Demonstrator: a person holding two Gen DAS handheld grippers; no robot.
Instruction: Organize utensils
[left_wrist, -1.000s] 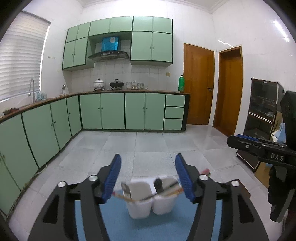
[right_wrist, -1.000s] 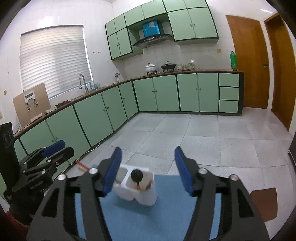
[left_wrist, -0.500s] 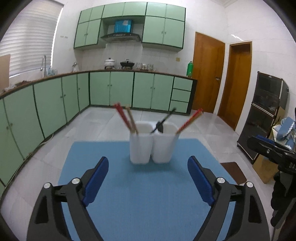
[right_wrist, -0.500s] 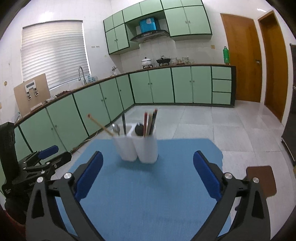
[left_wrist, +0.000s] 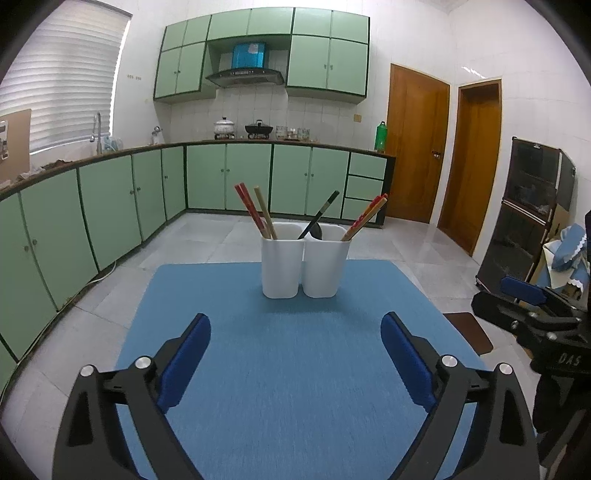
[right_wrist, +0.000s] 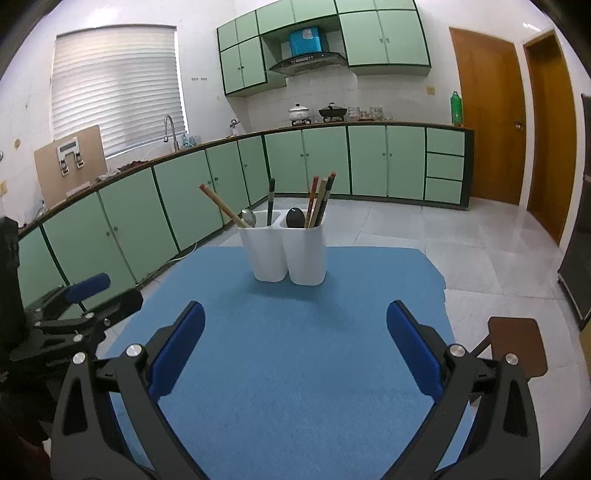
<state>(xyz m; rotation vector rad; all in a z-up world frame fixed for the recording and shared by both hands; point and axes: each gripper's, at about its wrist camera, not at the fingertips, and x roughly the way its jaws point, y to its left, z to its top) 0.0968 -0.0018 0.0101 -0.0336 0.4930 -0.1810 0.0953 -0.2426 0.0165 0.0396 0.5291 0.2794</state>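
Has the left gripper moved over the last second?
Yes. The left gripper has drawn back and opened wider: the white utensil holder, earlier between its fingers, now stands well ahead on the blue mat.

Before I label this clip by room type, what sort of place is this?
Most likely a home kitchen: green cabinets under a long counter, a range hood over pots on a stove, and a sink faucet by the window.

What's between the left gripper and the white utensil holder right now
Nothing but bare blue mat. In the left wrist view, the open left gripper faces the white utensil holder with only mat surface between them.
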